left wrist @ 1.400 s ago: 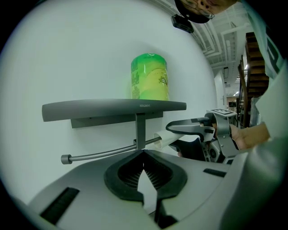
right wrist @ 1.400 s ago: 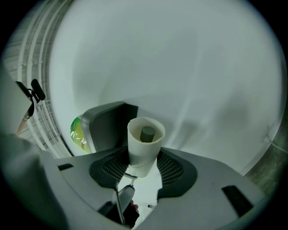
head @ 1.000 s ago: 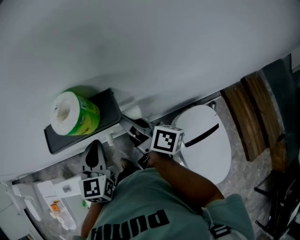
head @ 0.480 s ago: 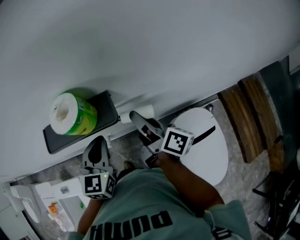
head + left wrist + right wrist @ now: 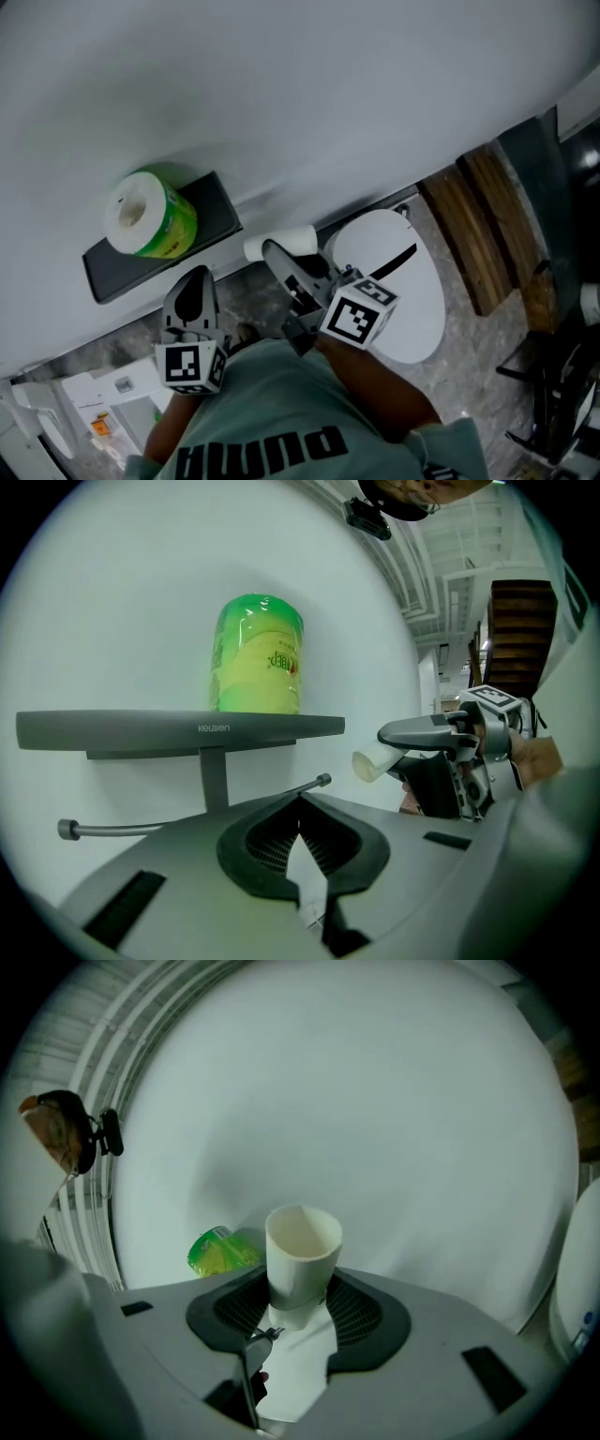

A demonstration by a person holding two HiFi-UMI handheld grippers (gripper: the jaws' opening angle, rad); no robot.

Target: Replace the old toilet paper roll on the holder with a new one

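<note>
Swung out and rolled since a second ago, the right tongs (image 5: pixel 300 1302) now carry the empty cardboard tube (image 5: pixel 298 238) past the right end of the shelf (image 5: pixel 178 726), closer to the wall (image 5: pixel 328 94). The marker cube has turned with them. The left tongs (image 5: pixel 300 803) sit much where they were, below the shelf's front edge.

The wall is plain white. Below it are a mottled grey floor (image 5: pixel 464 361), a white toilet lid (image 5: pixel 403 300) and brown wooden slats (image 5: pixel 478 234) further right.

A new roll (image 5: pixel 258 653) in green wrap stands upright on the shelf, toward its left end. Under the shelf the thin metal rod (image 5: pixel 187 819) is bare.

The right tongs are partly closed, their pads pressing the lower end of the tube, which stands up between them. The left tongs' tips meet with nothing between them.

Small letters on the shelf's front edge look like "Kelaien". The red print on the green wrap is too small to read. The person's green shirt (image 5: pixel 281 412) has large black letters, apparently "puma", seen upside down.
</note>
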